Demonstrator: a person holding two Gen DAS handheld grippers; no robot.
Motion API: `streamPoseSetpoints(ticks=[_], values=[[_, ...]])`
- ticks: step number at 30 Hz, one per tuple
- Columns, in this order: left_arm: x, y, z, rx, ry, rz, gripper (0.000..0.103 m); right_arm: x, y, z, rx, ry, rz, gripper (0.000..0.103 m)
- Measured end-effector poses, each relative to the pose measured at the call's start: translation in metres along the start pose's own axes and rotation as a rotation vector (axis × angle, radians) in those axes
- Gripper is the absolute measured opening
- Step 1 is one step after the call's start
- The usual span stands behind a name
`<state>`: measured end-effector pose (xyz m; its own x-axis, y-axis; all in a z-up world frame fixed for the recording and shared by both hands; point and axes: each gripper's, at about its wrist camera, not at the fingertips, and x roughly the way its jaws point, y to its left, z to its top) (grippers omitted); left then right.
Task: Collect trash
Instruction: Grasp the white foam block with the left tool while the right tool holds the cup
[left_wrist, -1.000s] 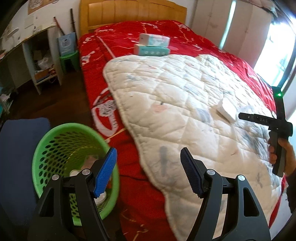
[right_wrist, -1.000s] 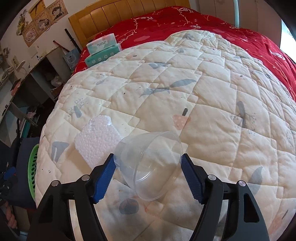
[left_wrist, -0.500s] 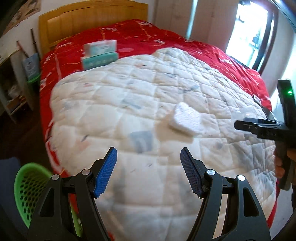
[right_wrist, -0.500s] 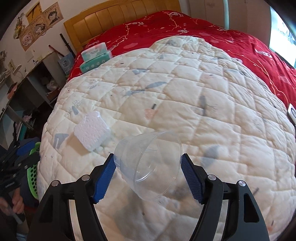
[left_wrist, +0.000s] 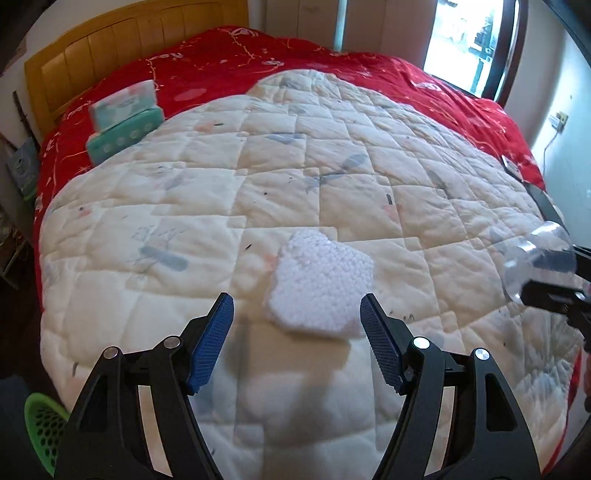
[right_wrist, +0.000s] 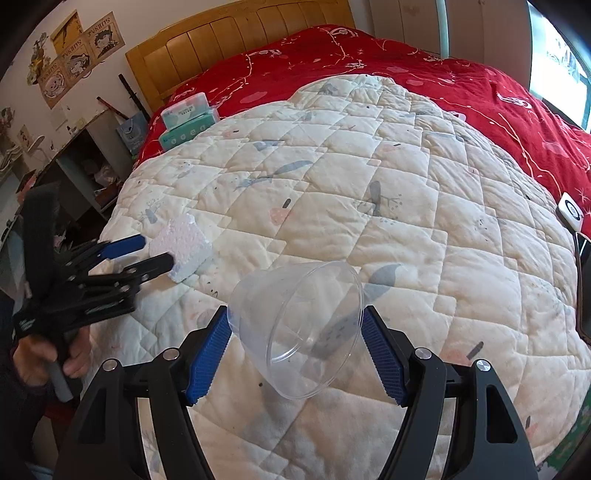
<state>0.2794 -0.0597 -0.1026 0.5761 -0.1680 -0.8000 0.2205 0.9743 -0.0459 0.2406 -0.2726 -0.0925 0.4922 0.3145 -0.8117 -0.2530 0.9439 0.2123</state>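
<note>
Foam chunk (left_wrist: 320, 286): white, beaded styrofoam, flat irregular slab, lying flat on the quilt (left_wrist: 258, 192) near its left edge, toward the foot end. Cup (right_wrist: 295, 328): clear plastic, empty, tipped on its side, mouth facing right and down, off the quilt, clamped across its walls. Bin (left_wrist: 42, 424): green perforated plastic, on floor past quilt's near-left corner, only rim visible.

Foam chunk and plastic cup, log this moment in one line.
left claw: open, at foam chunk | right claw: holding clear plastic cup | on quilt
</note>
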Motion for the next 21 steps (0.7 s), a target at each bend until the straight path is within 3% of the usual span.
streamPoseSetpoints(ticks=[11,18,21], values=[[0.016,-0.013,0.007,0.007,0.004,-0.055,0.07,0.002,-0.006,-0.01,0.015,0.009,-0.008,0.069],[0.023,-0.017,0.005,0.021,0.017,-0.044,0.07,0.002,-0.004,-0.013,0.017,0.013,-0.005,0.069],[0.023,-0.016,0.005,0.015,0.014,-0.04,0.065,0.002,-0.004,-0.014,0.019,0.014,-0.006,0.069]])
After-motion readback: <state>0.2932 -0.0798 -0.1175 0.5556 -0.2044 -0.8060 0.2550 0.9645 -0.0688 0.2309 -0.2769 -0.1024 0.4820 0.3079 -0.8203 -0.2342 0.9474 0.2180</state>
